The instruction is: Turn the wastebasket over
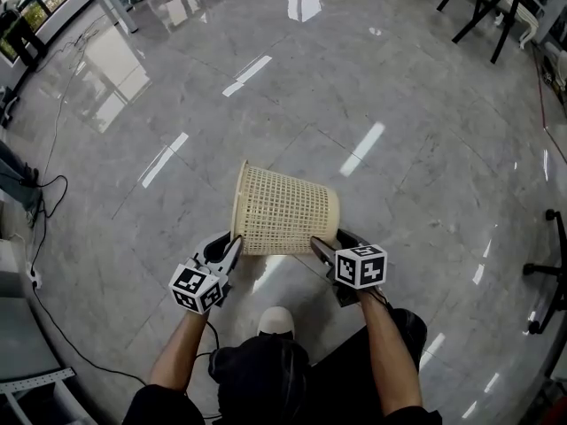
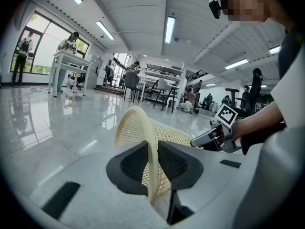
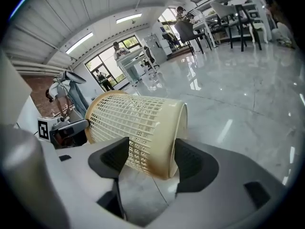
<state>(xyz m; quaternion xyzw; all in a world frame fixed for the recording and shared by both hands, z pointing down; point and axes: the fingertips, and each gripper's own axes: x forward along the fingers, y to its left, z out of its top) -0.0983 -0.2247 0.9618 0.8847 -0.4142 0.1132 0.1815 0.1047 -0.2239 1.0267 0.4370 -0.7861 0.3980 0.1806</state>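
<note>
Wastebasket (image 1: 285, 211) is sideways: left tongs (image 1: 234, 246) clamp its rim, right tongs (image 1: 319, 244) gape open around its base.

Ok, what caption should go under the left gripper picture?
Left gripper clamped on the rim of the cream mesh wastebasket, tipped sideways.
</note>
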